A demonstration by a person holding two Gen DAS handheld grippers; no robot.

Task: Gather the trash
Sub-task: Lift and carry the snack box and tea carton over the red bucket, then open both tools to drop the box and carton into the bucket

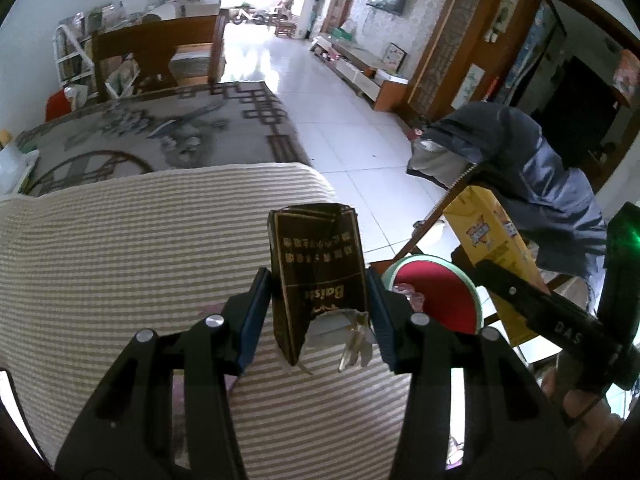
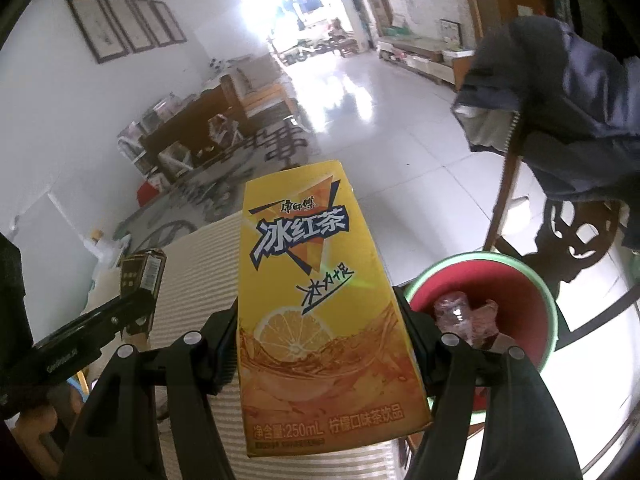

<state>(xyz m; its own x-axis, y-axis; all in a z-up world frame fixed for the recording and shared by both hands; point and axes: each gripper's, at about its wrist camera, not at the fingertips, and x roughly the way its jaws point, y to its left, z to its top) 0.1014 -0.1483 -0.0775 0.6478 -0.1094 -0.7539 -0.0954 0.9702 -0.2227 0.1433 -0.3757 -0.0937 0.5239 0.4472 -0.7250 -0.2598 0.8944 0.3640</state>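
Both pieces of trash are lifted and the carry to the bin looks like the step in hand. The left gripper (image 1: pixel 318 312) has its fingers clamped on the sides of a dark cigarette pack (image 1: pixel 318 272), torn at its near end, held above a striped cushion (image 1: pixel 140 248). The right gripper (image 2: pixel 320 344) has its fingers pressed on both flanks of a yellow iced-tea carton (image 2: pixel 316 300), upright between them.

The red bin (image 2: pixel 516 292), green-rimmed, sits at about 3 o'clock of the carton in the right wrist view, and at 3 o'clock of the pack in the left wrist view. Crumpled clear plastic (image 2: pixel 460 312) already lies inside it.

The next move probably calls for swinging each item over the bin's mouth, then spreading the fingers. The carton is nearer, so it could go first.

Room is tight to the right: a wooden chair (image 2: pixel 504 200) draped with a dark jacket (image 2: pixel 568 120) stands at 1 o'clock, just beyond the bin. The two grippers are close together, so they could clash over the rim. The tiled floor (image 2: pixel 392 128) ahead is open.
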